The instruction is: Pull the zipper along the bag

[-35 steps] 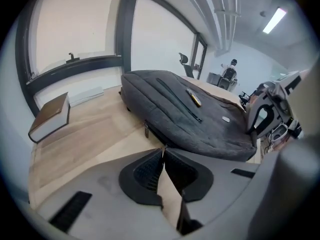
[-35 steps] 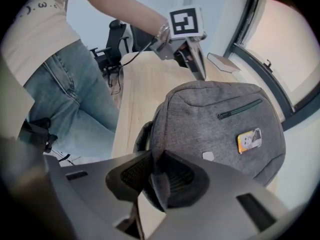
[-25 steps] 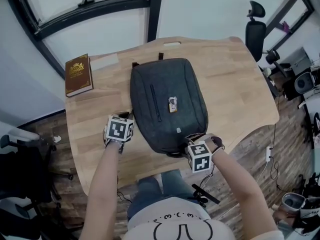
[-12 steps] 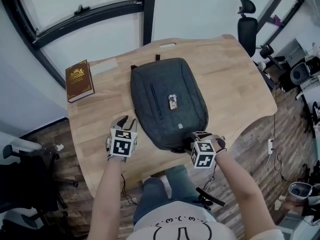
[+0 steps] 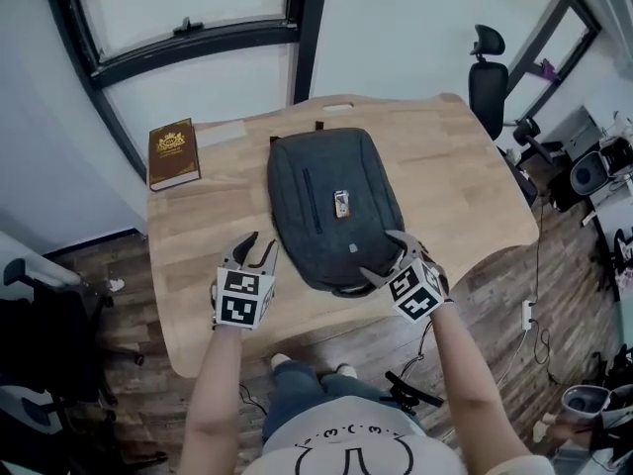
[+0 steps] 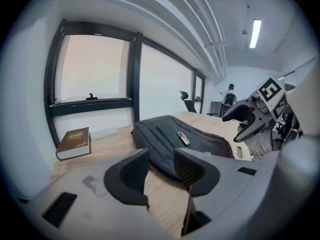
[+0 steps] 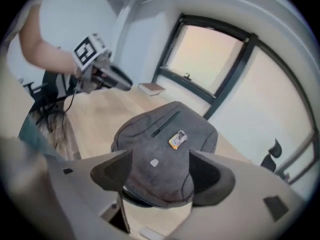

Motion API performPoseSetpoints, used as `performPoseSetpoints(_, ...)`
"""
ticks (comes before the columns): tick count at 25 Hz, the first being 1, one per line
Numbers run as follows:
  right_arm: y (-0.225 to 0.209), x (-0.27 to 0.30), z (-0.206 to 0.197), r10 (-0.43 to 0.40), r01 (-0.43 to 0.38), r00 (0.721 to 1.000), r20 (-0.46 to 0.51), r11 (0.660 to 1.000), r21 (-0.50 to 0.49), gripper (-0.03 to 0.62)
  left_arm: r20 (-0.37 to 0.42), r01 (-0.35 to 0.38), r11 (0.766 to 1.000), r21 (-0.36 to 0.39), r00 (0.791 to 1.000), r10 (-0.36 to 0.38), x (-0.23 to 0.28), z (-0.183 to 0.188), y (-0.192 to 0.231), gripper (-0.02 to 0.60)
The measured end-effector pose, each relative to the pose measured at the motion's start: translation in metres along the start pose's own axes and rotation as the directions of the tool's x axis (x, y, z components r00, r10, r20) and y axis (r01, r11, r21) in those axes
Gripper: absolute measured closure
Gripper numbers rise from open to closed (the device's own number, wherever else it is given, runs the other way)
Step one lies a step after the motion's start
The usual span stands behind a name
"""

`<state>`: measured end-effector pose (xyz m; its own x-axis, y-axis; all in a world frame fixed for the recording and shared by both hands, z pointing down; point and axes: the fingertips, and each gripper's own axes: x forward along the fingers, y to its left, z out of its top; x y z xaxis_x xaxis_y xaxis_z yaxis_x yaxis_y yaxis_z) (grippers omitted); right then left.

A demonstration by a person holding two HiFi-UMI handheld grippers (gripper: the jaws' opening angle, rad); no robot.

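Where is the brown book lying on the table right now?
In the head view, the brown book lies at the far left corner of the table, under the window, apart from the grey backpack on its right.

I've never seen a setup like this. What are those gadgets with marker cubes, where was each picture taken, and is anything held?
No robot here: a person holds a two-jaw tool in each hand, the left gripper and right gripper. One picture comes from a head camera looking down; the other two cameras ride on the grippers, looking along their jaws. On the light wooden table lie a dark grey fabric backpack and a brown hardback book. Both pairs of jaws have just been opening and grip nothing.
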<state>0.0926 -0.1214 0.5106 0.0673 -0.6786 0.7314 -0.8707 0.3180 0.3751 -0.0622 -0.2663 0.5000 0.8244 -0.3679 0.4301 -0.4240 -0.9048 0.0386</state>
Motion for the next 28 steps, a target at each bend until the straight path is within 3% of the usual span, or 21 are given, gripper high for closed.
performPoseSetpoints(3,-0.020,-0.028,0.026,-0.099,0.069,0.986,0.134,0.976,0.208,0.174,0.052,-0.002,0.999,-0.032,0.999,0.004,-0.017,0.018,-0.018,0.375)
performPoseSetpoints(6,-0.033,-0.068,0.041,-0.183,0.085,0.946,0.268,0.937,0.339,0.175,0.129,-0.064,0.997,-0.043,0.989,0.069,-0.039,0.043,-0.037,0.373)
performPoseSetpoints(8,-0.037,-0.096,0.041,-0.209,0.060,0.921,0.329,0.910,0.410,0.260,0.185,-0.102,0.992,-0.075,0.976,0.114,-0.058,0.060,-0.050,0.388)
performPoseSetpoints(11,-0.049,-0.139,0.037,-0.284,0.068,0.872,0.398,0.877,0.476,0.430,0.297,-0.188,0.974,-0.123,0.930,0.217,-0.092,0.084,-0.066,0.543)
performPoseSetpoints(13,-0.057,-0.164,0.035,-0.320,0.082,0.843,0.431,0.870,0.485,0.542,0.342,-0.234,0.963,-0.134,0.901,0.267,-0.109,0.094,-0.077,0.560)
performPoseSetpoints(19,-0.059,-0.215,0.041,-0.330,0.096,0.794,0.511,0.898,0.430,0.542,0.378,-0.323,0.939,-0.114,0.860,0.342,-0.140,0.114,-0.117,0.560)
performPoseSetpoints(28,-0.054,-0.254,0.025,-0.347,0.110,0.768,0.538,0.900,0.422,0.542,0.404,-0.395,0.913,-0.103,0.822,0.401,-0.165,0.130,-0.168,0.560)
